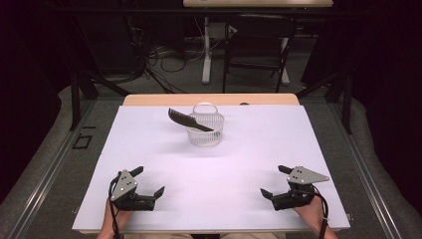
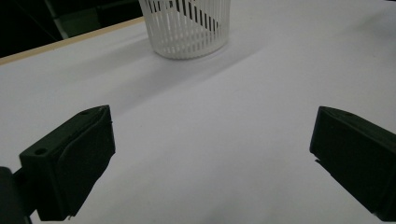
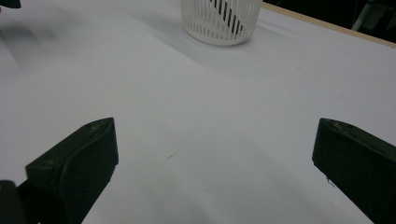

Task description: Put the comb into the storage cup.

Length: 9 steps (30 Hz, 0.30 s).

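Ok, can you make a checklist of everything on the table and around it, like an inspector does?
Surface: white table top, flat, wooden strip along the far edge.
Job's things: white slatted basket upright near the far middle; black comb leaning in it, one end sticking out over the rim.
Clutter: nothing seen.
Grippers: left gripper and right gripper open, holding nothing, near the front edge.
Cables: one trails from each gripper.
Surroundings: dark room, folding chair, floor wires.

Wide-open white tabletop (image 1: 239, 164) across the centre and lower frame, bare between both grippers. Upper centre, the white slatted plastic basket (image 1: 205, 130) blocks the way, a black comb (image 1: 186, 119) jutting upper left over its rim.
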Tool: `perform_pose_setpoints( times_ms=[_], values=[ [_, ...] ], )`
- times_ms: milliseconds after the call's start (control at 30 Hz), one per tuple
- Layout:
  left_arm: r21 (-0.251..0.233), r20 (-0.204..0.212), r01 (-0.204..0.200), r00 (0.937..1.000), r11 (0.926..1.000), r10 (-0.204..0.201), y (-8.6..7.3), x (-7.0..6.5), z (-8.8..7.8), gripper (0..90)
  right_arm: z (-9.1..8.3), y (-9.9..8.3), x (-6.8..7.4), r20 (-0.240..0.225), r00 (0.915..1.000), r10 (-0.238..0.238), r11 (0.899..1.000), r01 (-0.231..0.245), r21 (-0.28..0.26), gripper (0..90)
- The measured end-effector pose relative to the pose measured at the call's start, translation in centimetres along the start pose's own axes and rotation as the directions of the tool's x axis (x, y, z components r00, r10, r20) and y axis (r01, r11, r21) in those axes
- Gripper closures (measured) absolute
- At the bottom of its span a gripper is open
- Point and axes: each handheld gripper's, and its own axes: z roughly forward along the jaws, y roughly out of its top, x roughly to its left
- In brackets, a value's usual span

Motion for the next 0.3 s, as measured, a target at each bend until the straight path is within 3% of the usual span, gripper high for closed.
perform_pose_setpoints(
  times_ms=[300],
  values=[
    [0.006,-0.004,-0.002,1.0000,1.0000,0.002,0.01,-0.01,0.01,0.2,-0.01,-0.05,0.00,-0.005,1.0000,-0.005,1.000,0.005,-0.007,0.1]
  ],
)
